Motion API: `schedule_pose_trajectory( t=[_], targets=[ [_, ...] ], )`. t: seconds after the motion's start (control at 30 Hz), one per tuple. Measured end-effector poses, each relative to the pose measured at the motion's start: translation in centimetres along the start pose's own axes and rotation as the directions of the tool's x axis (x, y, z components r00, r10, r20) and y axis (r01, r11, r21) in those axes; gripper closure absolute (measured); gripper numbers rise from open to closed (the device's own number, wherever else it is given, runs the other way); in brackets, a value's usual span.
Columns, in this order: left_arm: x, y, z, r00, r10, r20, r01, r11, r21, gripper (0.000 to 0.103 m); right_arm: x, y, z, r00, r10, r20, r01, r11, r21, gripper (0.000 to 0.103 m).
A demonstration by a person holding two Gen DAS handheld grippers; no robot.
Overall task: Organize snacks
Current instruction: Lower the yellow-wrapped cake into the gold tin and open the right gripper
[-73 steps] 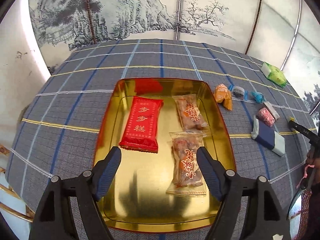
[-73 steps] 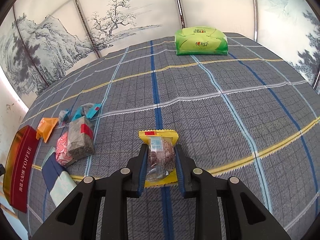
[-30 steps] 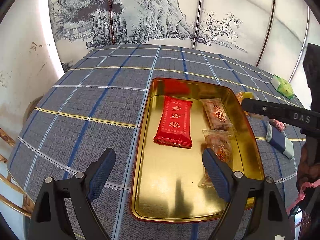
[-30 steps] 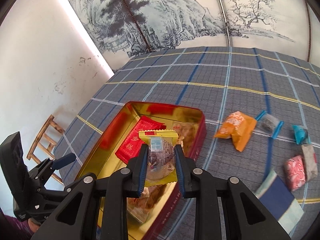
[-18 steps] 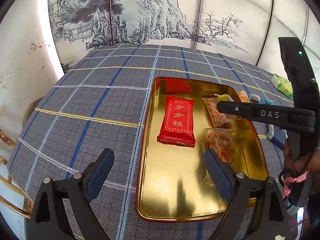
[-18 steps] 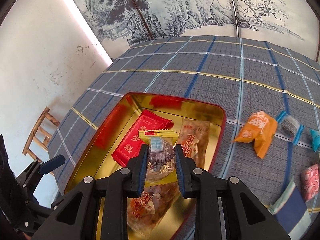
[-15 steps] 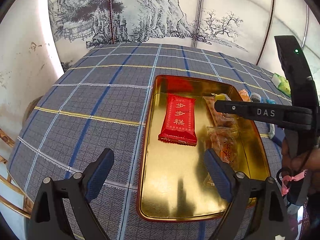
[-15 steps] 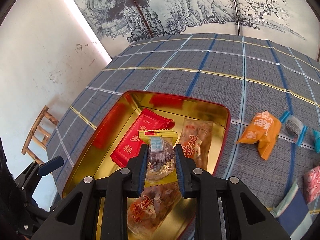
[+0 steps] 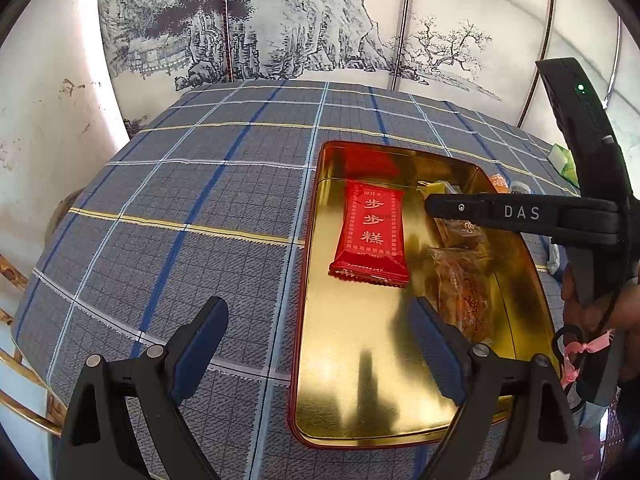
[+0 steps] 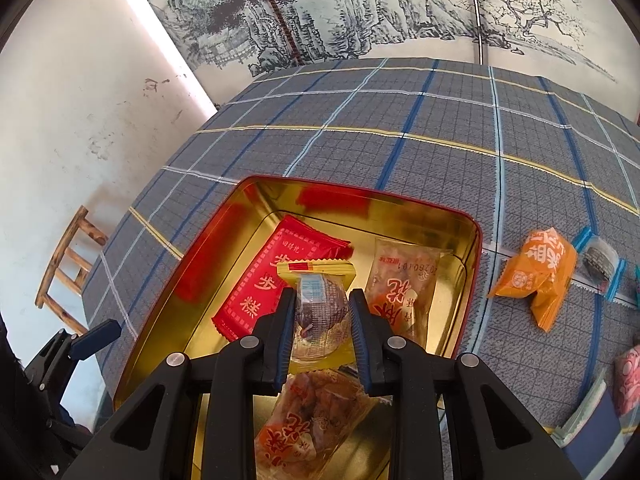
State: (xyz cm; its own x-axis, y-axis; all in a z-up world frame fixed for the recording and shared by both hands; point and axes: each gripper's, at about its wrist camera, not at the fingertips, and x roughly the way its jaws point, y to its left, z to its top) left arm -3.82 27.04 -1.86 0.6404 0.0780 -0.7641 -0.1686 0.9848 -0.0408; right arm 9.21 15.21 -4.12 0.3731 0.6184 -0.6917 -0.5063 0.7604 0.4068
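A gold tin tray [image 9: 372,364] with a red rim sits on the plaid cloth; it also shows in the right wrist view [image 10: 224,232]. In it lie a red packet [image 9: 370,234] and two clear pastry packets [image 9: 464,288]. My right gripper [image 10: 322,312] is shut on a yellow-edged wrapped snack [image 10: 320,308] and holds it above the tray, over the packets. In the left wrist view the right gripper [image 9: 430,202] reaches in from the right. My left gripper [image 9: 318,320] is open and empty, near the tray's front left edge.
Loose snacks lie on the cloth right of the tray: an orange packet [image 10: 540,276], a blue-ended candy [image 10: 598,264], a pink one [image 10: 628,376] and a navy-white pack [image 10: 592,428]. A green pack [image 9: 564,162] sits far right. A wooden chair [image 10: 66,264] stands past the table's left edge.
My right gripper has carried the yellow-edged snack from the open cloth to above the tray and moved further over it. My left gripper has drawn back to the left and stayed open.
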Motion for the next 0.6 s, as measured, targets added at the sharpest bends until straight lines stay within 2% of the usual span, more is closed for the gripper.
schedule_pose_trajectory(
  t=[0.6],
  targets=[
    [0.8,1.4,-0.4,1.0,-0.007,-0.011,0.007,1.0,-0.011,0.014,0.8,0.8,0.3,1.0,-0.007,-0.012,0.007,1.0,-0.015,0.074]
  ],
)
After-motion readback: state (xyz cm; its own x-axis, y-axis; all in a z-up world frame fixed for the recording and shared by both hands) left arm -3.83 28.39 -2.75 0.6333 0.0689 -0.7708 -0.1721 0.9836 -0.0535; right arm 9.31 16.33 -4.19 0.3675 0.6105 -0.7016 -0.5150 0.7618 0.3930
